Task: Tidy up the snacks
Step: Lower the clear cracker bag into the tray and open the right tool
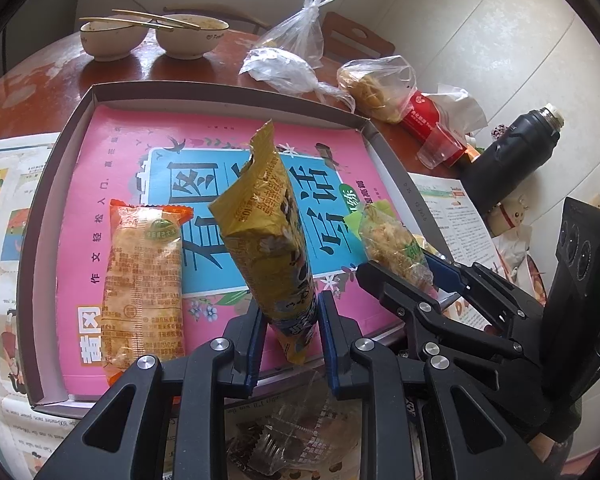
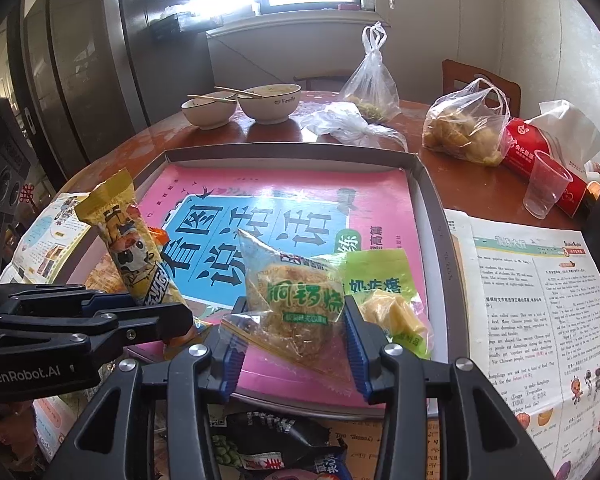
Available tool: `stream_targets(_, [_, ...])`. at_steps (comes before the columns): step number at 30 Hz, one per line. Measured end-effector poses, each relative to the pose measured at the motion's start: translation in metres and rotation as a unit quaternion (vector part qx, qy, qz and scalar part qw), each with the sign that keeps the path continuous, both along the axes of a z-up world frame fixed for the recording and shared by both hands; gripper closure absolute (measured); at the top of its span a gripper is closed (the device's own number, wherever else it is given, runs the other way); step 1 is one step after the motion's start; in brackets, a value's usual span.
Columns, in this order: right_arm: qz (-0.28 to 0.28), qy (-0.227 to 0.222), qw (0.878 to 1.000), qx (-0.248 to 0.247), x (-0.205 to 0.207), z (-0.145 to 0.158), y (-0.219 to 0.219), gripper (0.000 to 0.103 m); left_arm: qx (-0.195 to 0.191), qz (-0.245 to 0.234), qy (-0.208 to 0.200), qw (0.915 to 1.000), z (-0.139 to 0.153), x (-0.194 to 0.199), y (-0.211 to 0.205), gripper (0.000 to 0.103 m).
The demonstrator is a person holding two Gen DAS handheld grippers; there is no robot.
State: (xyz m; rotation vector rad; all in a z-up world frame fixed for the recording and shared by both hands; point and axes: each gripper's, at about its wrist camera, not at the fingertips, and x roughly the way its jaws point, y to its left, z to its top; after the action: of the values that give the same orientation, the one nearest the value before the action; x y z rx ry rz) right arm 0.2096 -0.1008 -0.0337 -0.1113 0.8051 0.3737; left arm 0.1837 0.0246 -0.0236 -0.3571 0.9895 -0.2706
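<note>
Left fingers clamp one yellow snack pack; our right fingers clamp one clear-wrapped pastry; beyond them, two bowls.

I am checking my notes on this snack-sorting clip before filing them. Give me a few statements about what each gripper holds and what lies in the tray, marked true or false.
1. The left gripper is shut on the yellow snack pack. True.
2. The right gripper holds the orange snack pack. False: it grips the clear green-lettered snack bag; the orange snack pack lies flat in the tray.
3. A pink book lines the tray. True.
4. The two bowls sit inside the tray. False: they stand on the table beyond it.
</note>
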Motion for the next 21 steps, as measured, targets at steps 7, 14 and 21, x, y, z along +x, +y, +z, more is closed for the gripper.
stream_targets(7, [0.002,0.002,1.0,-0.002,-0.0007,-0.0003,0.0005,0.054,-0.002,0.003,0.001,1.0,0.0001,-0.0011,0.0017,0.078])
stream_targets(14, [0.008,0.002,1.0,-0.001,-0.0039,0.0001,0.0016,0.05,-0.001,0.004,0.002,1.0,0.0007,-0.0019,0.0022,0.077])
stream_targets(21, [0.008,-0.002,1.0,0.002,-0.0071,0.0035,-0.0002,0.05,0.003,0.007,0.002,1.0,0.0013,-0.0021,0.0011,0.077])
